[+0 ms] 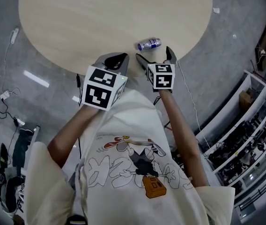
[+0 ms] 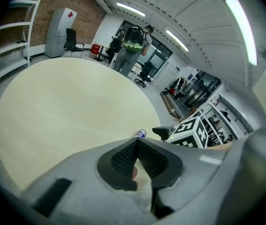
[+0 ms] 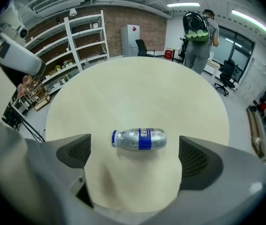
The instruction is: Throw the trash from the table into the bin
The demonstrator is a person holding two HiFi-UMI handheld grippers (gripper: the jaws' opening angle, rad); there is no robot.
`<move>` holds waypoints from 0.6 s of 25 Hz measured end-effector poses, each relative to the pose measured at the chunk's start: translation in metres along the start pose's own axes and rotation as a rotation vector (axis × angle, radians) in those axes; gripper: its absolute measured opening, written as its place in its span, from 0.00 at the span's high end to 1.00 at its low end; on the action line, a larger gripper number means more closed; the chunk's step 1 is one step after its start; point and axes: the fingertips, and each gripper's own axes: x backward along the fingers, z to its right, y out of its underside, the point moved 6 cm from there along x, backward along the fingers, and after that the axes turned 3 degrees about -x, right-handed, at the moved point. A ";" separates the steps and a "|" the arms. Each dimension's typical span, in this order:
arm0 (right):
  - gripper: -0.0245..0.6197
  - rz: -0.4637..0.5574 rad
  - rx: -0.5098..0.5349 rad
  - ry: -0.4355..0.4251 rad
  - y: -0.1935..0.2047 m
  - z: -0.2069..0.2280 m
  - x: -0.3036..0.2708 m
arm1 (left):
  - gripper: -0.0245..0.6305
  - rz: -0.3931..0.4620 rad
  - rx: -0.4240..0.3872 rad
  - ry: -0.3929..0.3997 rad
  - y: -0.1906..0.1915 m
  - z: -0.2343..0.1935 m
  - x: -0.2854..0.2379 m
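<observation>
A small silver bottle with a blue band (image 1: 149, 44) lay on its side on the round pale tabletop (image 1: 100, 22), close to the edge nearest the person. It was the only trash visible there. No bin showed in any view.

The right claw (image 1: 154, 54) hung just short of the bottle, pointing steeply down, with its jaws spread wide and nothing between the pads. In the right gripper view the bottle (image 3: 139, 139) sat a little ahead of the right claw (image 3: 137, 154), centred in the gap but not yet inside it. Its long axis ran crosswise, from one jaw toward the other, with the cap end toward the left-hand jaw. It looked shorter than the gap.

That alignment seemed to decide the next move. Closing as it stood would likely pinch the bottle end to end, cap against base, a hold that could slip. Rolling the wrist so the pads met the round sides looked the safer grip.

The left claw (image 1: 118, 59) was off to the left, clearly farther away. The left gripper view showed the left claw (image 2: 136, 145) with its tips closed together. A small pale patch lay in the hollow behind them, too small to identify. From there the bottle (image 2: 141, 133) was only a speck beyond the tips. The right hand was plainly the nearer one.
</observation>
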 end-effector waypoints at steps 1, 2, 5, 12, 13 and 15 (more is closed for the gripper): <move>0.06 -0.019 -0.009 -0.007 0.000 -0.001 -0.008 | 0.96 0.001 0.010 -0.008 0.002 -0.004 0.002; 0.06 -0.040 -0.011 -0.010 0.000 -0.001 -0.016 | 0.96 0.000 0.022 -0.015 0.004 -0.007 0.003; 0.06 -0.081 0.008 -0.012 0.001 0.002 -0.036 | 0.96 -0.011 0.055 -0.021 0.008 -0.012 -0.001; 0.20 -0.090 0.072 -0.014 -0.011 -0.014 -0.046 | 0.96 -0.033 0.055 -0.010 0.011 -0.023 -0.001; 0.20 -0.082 0.068 -0.016 -0.012 -0.017 -0.045 | 0.96 -0.038 0.050 -0.006 0.011 -0.025 -0.001; 0.20 -0.064 0.043 -0.018 -0.014 -0.015 -0.038 | 0.96 -0.045 0.034 0.005 0.006 -0.023 -0.005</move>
